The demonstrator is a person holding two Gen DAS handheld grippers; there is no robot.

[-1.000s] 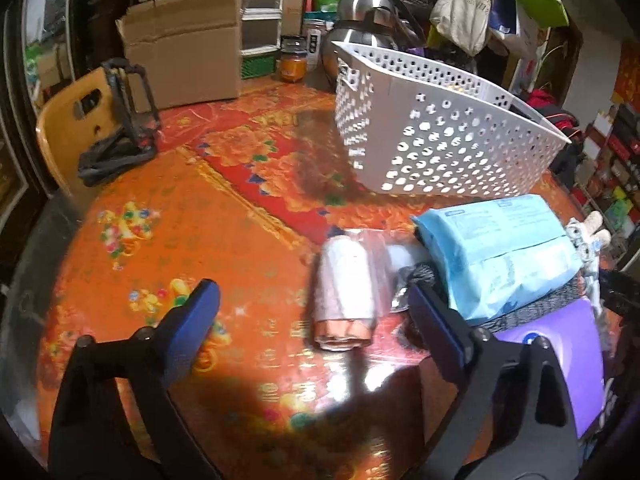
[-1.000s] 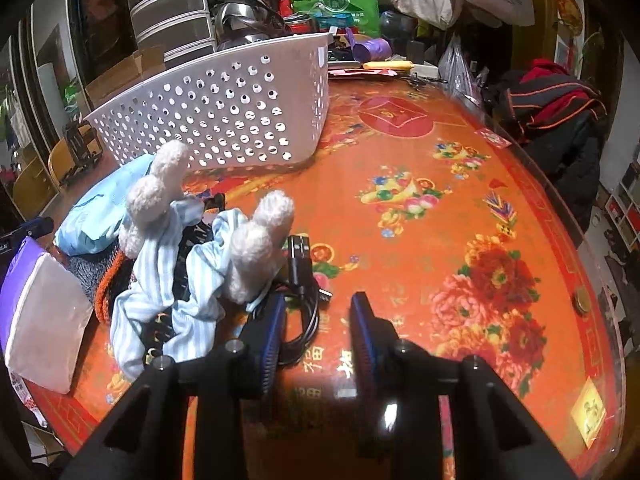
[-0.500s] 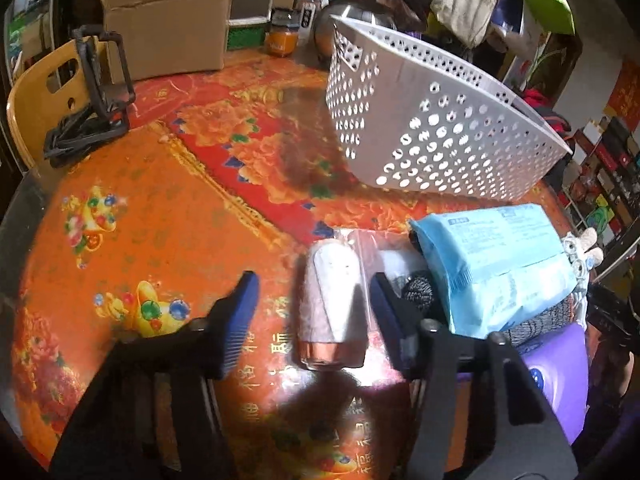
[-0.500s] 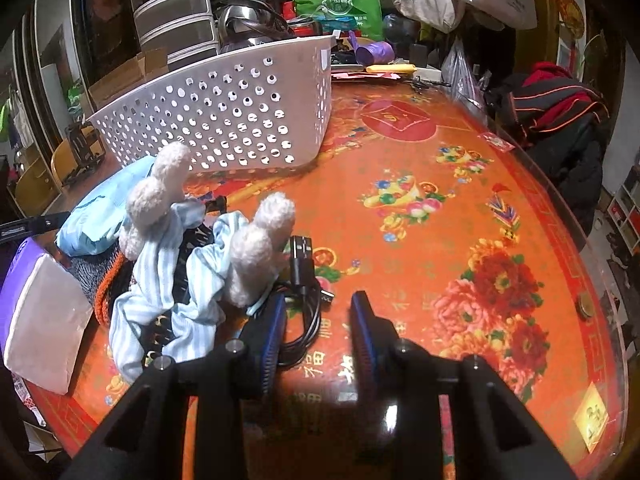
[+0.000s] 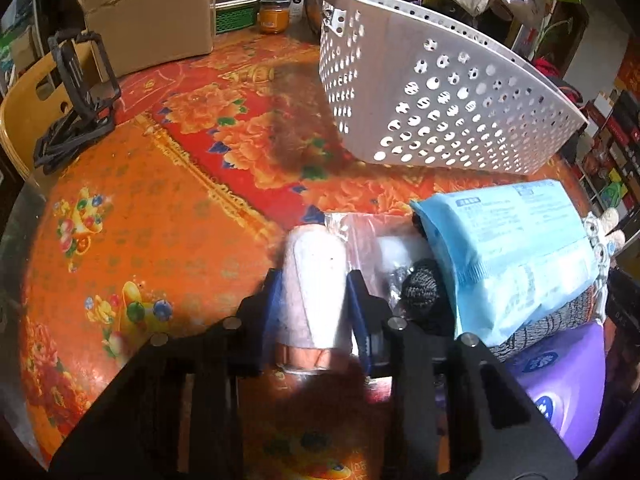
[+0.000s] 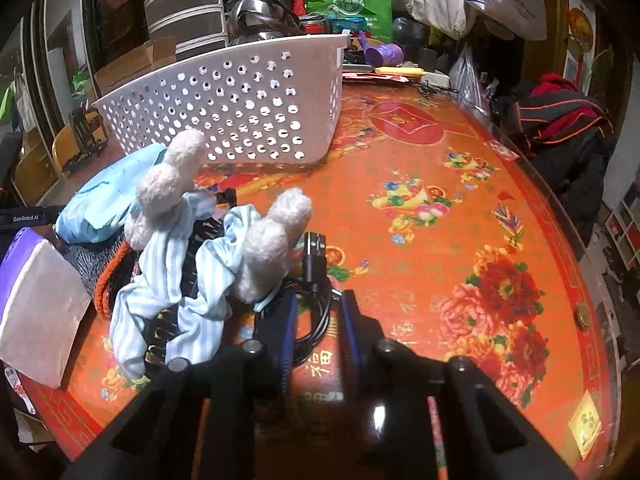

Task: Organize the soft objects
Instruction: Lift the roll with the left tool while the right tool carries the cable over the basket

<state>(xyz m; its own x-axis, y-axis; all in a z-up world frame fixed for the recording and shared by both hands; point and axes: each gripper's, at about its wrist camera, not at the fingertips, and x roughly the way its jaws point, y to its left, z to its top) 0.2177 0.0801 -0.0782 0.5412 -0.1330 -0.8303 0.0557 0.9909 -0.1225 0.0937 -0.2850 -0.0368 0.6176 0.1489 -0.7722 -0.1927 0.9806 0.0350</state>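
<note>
Roll (image 5: 316, 292) lies between closing left tongs (image 5: 314, 312).

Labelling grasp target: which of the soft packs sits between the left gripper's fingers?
The pink-white roll, alone at the pile's left edge; the jaws are closing around it. The blue pack and purple pack lie further right.

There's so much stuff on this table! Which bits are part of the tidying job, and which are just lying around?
Part of the job: white basket, pink roll between the closing left tongs, blue pack, striped plush toy.

Just lying around: cardboard box, orange jar, black cable.

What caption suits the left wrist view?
Left tongs closing around a pink-and-white roll beside the white basket.
</note>
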